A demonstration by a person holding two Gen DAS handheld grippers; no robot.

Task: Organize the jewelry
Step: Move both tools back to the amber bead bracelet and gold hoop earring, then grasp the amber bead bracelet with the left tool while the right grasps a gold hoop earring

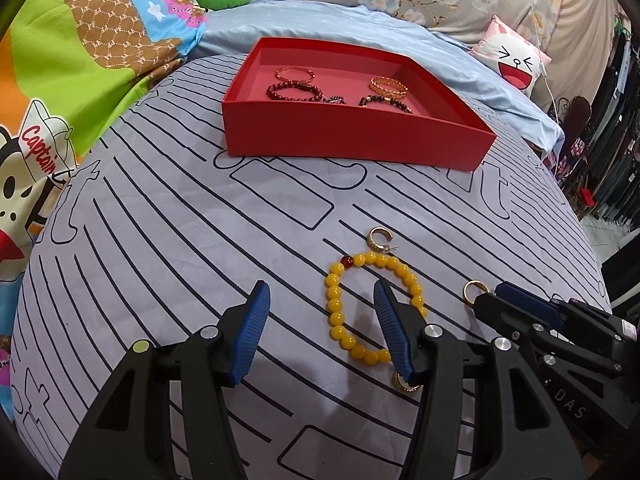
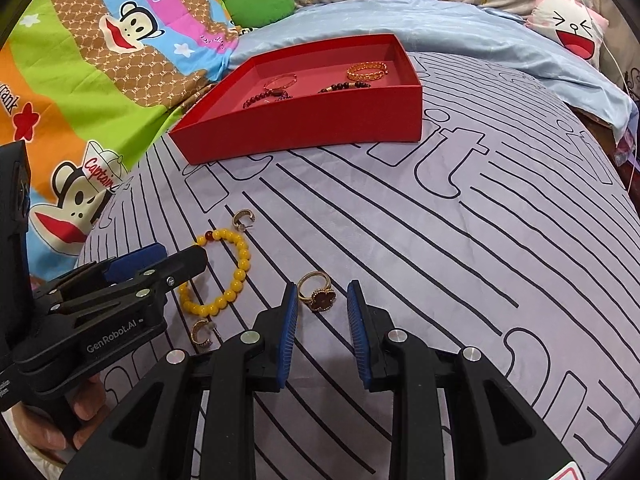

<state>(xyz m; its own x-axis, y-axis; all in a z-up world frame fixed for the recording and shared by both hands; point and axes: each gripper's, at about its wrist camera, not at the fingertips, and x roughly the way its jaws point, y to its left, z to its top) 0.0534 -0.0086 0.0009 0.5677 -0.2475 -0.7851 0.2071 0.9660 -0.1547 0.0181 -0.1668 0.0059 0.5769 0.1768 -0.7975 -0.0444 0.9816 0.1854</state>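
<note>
A yellow bead bracelet (image 1: 333,308) (image 2: 242,261) lies on the striped grey cover. My left gripper (image 1: 320,292) (image 2: 184,256) hangs open over it, one finger above the loop's middle, the bracelet's left side between the fingers. A gold hoop earring (image 1: 378,240) (image 2: 242,218) lies just beyond the bracelet, and a second earring (image 1: 404,382) (image 2: 200,332) lies at its near side. A gold ring with a dark clover (image 2: 318,298) (image 1: 466,294) lies between the fingertips of my right gripper (image 2: 323,290) (image 1: 488,298), whose jaws stand narrowly open around it.
A red box (image 1: 352,140) (image 2: 304,128) stands farther back on the cover and holds several bracelets and bangles. Cartoon-print bedding (image 1: 80,80) is at the left, a blue sheet (image 1: 440,56) and pillows behind. A hand (image 2: 80,404) grips the left tool.
</note>
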